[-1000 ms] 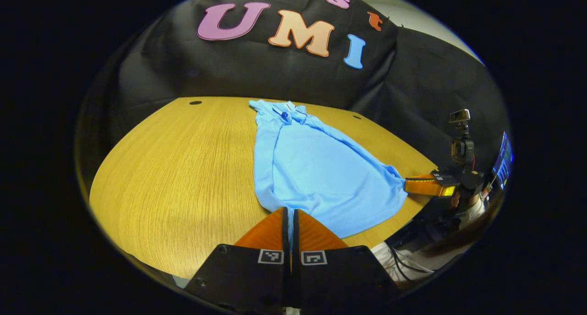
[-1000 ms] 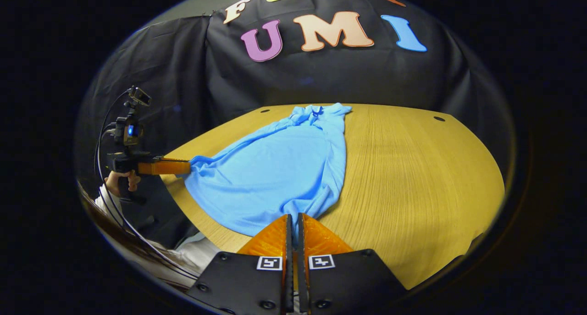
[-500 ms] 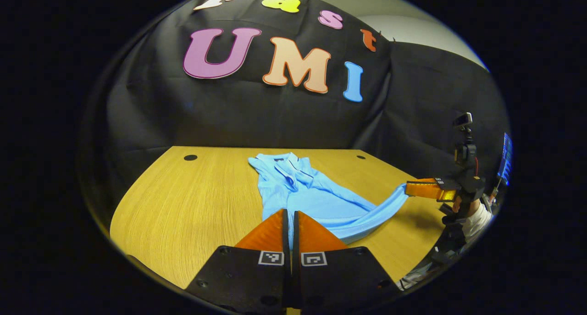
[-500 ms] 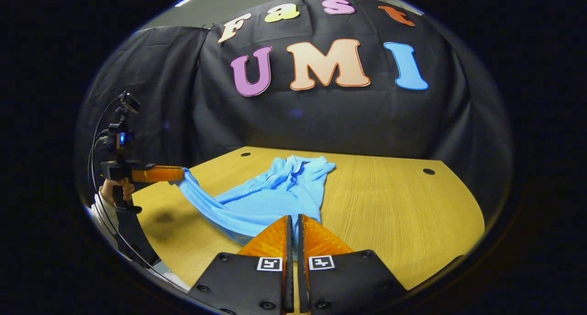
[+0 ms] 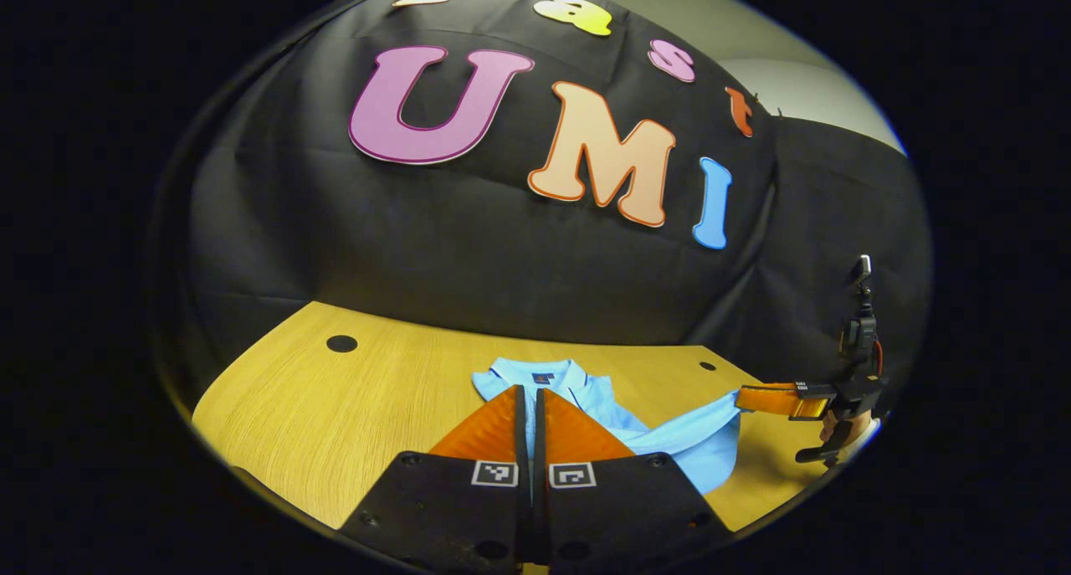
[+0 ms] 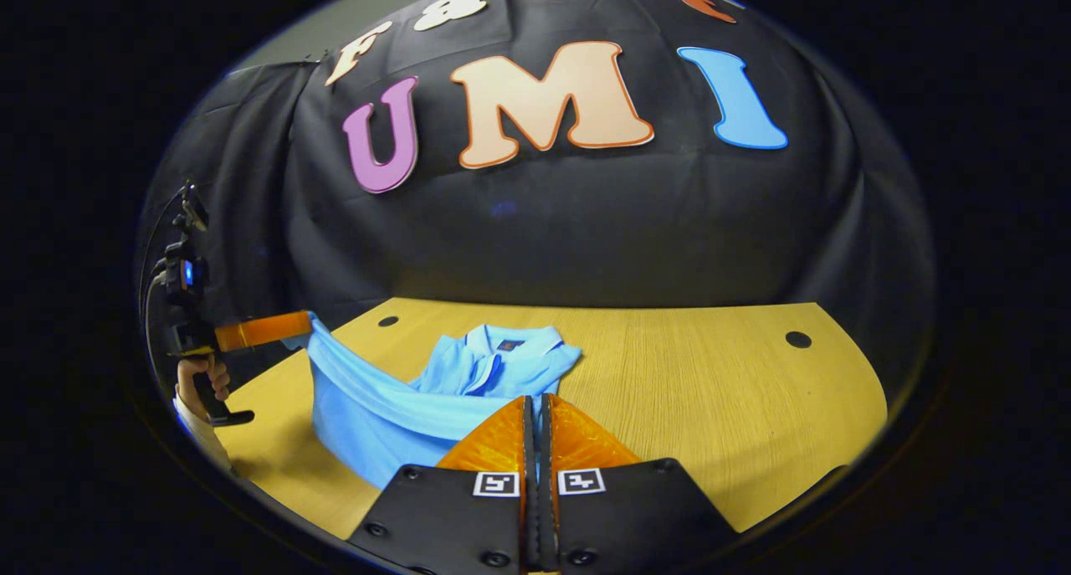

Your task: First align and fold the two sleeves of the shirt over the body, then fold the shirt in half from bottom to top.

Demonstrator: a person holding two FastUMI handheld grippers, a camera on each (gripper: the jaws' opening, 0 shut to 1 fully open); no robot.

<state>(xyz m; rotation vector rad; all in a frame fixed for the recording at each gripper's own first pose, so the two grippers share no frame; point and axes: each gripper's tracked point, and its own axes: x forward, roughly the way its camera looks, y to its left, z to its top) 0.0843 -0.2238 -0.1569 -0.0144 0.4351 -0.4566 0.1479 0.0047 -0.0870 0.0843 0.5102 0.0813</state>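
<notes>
A light blue polo shirt [image 6: 376, 416] lies on the wooden table [image 6: 711, 391] with its collar [image 6: 502, 349] at the far end. Its bottom hem is lifted off the table and hangs stretched between the two grippers, above the collar end. In the left gripper view my left gripper [image 5: 529, 388] is shut on one hem corner, just short of the collar [image 5: 535, 378]. The right gripper [image 5: 740, 397] shows far right, clamped on the other corner. In the right gripper view my right gripper [image 6: 536, 399] is shut on hem cloth. The left gripper [image 6: 308, 318], in a hand [image 6: 194, 382], holds its corner at left.
The table has round cable holes [image 6: 797, 339] near its far corners [image 5: 341, 343]. The black cloth wall rises right behind the table's far edge. Bare wood [image 5: 335, 408] lies to the outer side of each gripper. A camera rig [image 6: 184, 274] sits on the far gripper.
Both grippers have raised the hem and carried it forward toward the collar. The shirt's lower half has left the table and now hangs over the upper half.
</notes>
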